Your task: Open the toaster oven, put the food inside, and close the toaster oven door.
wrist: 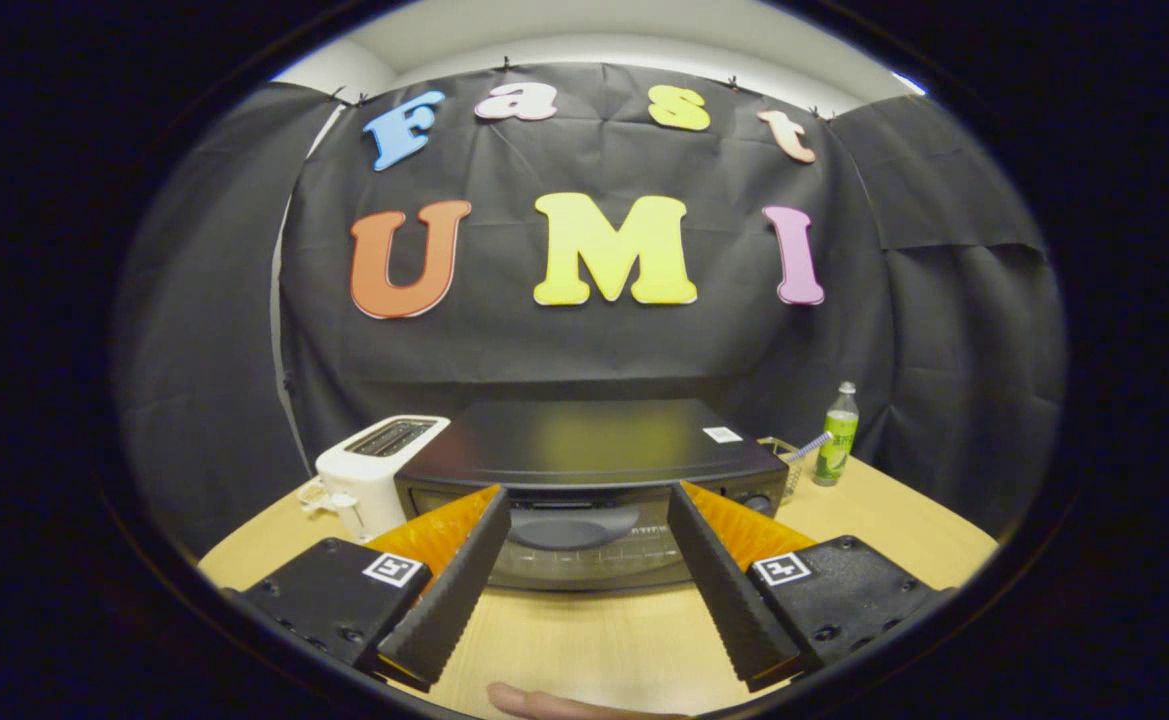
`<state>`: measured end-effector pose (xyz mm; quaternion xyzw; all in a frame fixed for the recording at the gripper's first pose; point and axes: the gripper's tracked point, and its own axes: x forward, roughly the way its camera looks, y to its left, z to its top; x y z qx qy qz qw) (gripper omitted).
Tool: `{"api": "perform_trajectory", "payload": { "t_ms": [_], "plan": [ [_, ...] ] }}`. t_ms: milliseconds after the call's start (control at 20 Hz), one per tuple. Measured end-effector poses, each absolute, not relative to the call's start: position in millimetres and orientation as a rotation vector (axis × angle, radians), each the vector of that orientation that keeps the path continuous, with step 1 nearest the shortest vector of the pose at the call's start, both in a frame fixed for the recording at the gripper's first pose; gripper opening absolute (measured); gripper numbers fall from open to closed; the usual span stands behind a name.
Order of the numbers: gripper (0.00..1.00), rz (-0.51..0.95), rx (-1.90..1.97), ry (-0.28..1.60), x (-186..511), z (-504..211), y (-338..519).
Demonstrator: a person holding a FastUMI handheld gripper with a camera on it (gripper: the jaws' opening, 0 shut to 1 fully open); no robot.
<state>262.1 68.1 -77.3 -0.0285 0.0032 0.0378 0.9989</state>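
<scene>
The toaster oven (589, 470) sits on the wooden worktop (594, 640) just ahead of the claw (589, 570), its glass door apparently closed, with a handle across the top edge. The risk from here is a poor approach to that handle: if the fingers come in too high they would meet the oven's flat top instead of the bar, and a hasty pull could drag the whole oven forward rather than swing the door down. A white toaster (374, 470) just beside the oven and a green bottle (837, 435) near its other side could be knocked. The claw is spread wide, holding and touching nothing. No food can be made out.
</scene>
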Motion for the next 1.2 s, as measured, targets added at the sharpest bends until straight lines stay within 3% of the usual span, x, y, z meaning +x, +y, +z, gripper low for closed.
{"api": "perform_trajectory", "payload": {
  "t_ms": [450, 1200],
  "plan": [
    [1.00, 0.102, -0.049, 0.006, 321.9, -97.2, 78.0],
    [1.00, 0.119, -0.035, 0.099, 253.1, -146.3, 65.4]
  ]
}}
